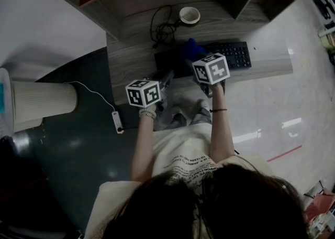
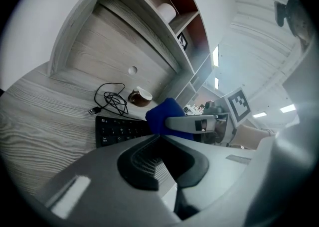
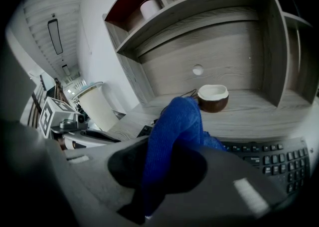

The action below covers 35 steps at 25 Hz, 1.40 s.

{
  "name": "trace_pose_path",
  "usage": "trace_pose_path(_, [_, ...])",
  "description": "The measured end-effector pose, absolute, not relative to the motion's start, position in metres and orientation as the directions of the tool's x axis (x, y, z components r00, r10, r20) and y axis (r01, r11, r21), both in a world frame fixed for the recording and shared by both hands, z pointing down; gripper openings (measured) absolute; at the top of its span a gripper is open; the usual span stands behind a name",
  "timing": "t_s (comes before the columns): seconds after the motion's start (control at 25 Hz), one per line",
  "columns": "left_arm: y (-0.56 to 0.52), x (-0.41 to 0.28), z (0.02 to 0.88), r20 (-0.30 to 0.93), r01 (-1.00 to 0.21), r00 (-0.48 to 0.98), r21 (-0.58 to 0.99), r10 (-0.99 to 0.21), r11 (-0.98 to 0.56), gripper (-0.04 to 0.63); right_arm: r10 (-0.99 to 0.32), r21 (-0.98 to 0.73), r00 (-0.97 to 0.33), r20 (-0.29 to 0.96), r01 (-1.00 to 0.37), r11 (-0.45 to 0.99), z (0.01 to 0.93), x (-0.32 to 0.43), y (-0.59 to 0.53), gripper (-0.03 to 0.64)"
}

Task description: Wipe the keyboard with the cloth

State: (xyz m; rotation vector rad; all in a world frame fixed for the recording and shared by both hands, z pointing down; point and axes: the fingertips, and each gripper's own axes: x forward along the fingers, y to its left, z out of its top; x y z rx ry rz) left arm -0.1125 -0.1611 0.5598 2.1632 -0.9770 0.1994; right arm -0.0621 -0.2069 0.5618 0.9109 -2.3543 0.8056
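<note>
A black keyboard (image 1: 230, 54) lies along the front of the wooden desk (image 1: 131, 49). A blue cloth (image 1: 190, 49) is bunched up over the keyboard's left half. My right gripper (image 1: 202, 60) is shut on this cloth (image 3: 174, 126), which hangs from between its jaws above the keys (image 3: 271, 159). My left gripper (image 1: 165, 79) hovers at the desk's front edge, left of the keyboard (image 2: 117, 131), jaws together with nothing between them (image 2: 159, 139). From there I see the blue cloth (image 2: 162, 114) and the right gripper (image 2: 199, 123) close by.
A brown bowl with a white inside (image 1: 189, 15) and a coiled black cable (image 1: 163, 29) sit behind the keyboard. Shelves rise at the desk's back (image 3: 199, 7). On the floor to the left are a white cylinder-shaped appliance (image 1: 42, 101) and a power strip (image 1: 118, 122).
</note>
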Motion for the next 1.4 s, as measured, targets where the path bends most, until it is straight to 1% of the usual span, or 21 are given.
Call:
trace_pose_path(0.72, [-0.15,-0.144,0.563,0.417,-0.715,0.68,0.562,-0.604,-0.417,0.003,-0.419,-0.346,-0.676,0.606,-0.699,0.626,0.562,-0.098,-0.197,0.06])
trace_pose_path(1.12, [-0.14,-0.161,0.565,0.422,-0.727,0.663,0.562,-0.618,-0.396,0.003,-0.369,-0.333,-0.703,0.609,-0.648,0.685,0.563,-0.137,-0.182,0.06])
trace_pose_path(1.4, [-0.134,-0.173,0.566,0.429,-0.74,0.644,0.558,-0.633,-0.376,0.003,-0.353,-0.334,-0.712,0.607,-0.632,0.699,0.564,-0.15,-0.177,0.06])
